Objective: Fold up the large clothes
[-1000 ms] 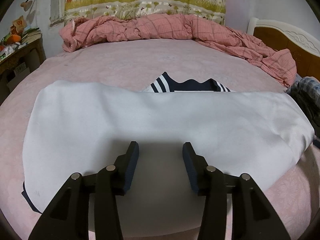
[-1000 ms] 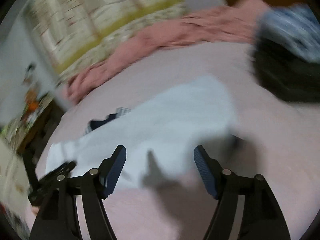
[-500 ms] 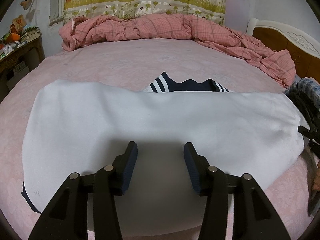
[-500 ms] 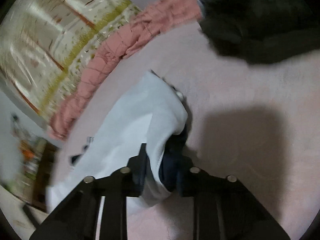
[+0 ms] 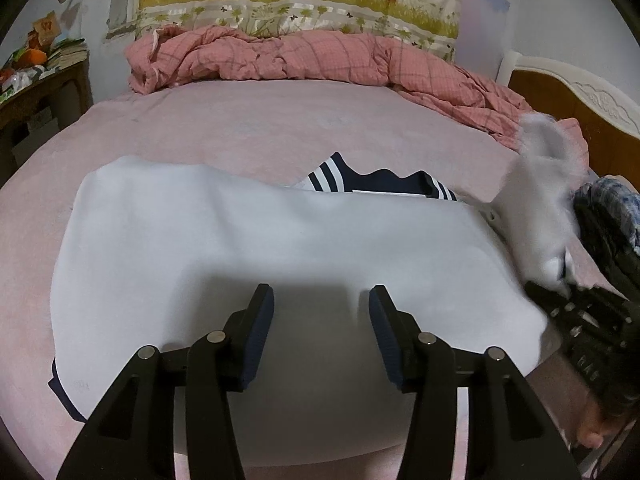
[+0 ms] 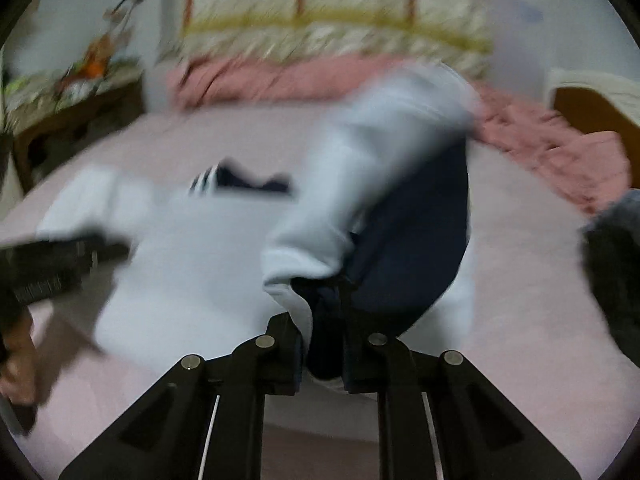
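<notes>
One white garment (image 5: 248, 240) spread across the pink bed (image 5: 260, 128), navy collar at 12 o'clock, bare sheet beyond it up to one quilt (image 5: 320, 56), left gripper (image 5: 321, 316) spread above the near hem, right gripper (image 6: 322, 344) pinching the lifted end at 3 o'clock, one dark pile (image 5: 612, 216) at the right edge.

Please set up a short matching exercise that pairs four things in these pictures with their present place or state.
Things:
1. left gripper
2. right gripper
3. white garment
4. plaid quilt

Places or states:
A. bunched along the far side of the bed
B. open, above the garment
C. spread across the pink bed sheet, one end lifted
D. shut on a fold of white and navy cloth

Pairs: 1-B, 2-D, 3-C, 4-A
</notes>
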The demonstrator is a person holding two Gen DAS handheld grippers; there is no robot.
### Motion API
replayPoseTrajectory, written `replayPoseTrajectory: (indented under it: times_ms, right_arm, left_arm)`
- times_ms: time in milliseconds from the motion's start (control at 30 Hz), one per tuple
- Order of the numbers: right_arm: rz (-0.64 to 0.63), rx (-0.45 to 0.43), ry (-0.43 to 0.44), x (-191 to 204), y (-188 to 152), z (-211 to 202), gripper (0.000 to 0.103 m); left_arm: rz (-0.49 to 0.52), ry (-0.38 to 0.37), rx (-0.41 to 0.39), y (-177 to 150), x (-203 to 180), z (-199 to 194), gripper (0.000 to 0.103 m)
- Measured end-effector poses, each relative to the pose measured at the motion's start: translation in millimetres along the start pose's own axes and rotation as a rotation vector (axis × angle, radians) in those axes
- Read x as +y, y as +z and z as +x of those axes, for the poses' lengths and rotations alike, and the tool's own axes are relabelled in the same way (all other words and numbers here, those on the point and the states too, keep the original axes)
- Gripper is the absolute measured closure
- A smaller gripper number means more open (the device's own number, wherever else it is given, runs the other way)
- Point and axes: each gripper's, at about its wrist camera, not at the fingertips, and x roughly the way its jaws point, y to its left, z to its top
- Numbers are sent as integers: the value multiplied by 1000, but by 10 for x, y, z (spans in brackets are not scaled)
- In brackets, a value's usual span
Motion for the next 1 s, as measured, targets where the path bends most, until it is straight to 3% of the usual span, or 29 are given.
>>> replayPoseTrajectory:
  times_ms: [67,167,300,433,567,700,767,833,900,1000]
  right_arm:
    - [28,-5,50,-32,1,-52,86]
    - [133,-8,214,-203,-7,-88,82]
    - [160,-13,364,-249,-13,-136,74]
    - [103,-31,387,-118,-31,-176,52]
    - [128,-100,405,-259,-84,-386,52]
    - [211,-273,293,-588,-130,-742,48]
    - [326,-328,148,-822,-109,-770,43]
    - [391,-269,64,-976,-88,-621,43]
    - [451,-209,58,-1116,-143,-485,43]
    - [561,-216,17,-1333,-297,-561,43]
  left_arm:
    - [-4,0,-1,3,11,-7,53]
    - [-5,5,-11,10,9,-32,50]
    - [-6,5,-25,19,16,-71,49]
    - [-7,5,-41,29,12,-107,45]
    - [-3,14,-30,35,8,-69,45]
    - [-2,10,-24,37,8,-58,45]
    - [3,8,-24,38,6,-55,45]
    - [8,8,-21,36,-1,-46,45]
    - [13,8,-19,35,-8,-43,45]
    - [16,6,-18,37,-15,-44,43]
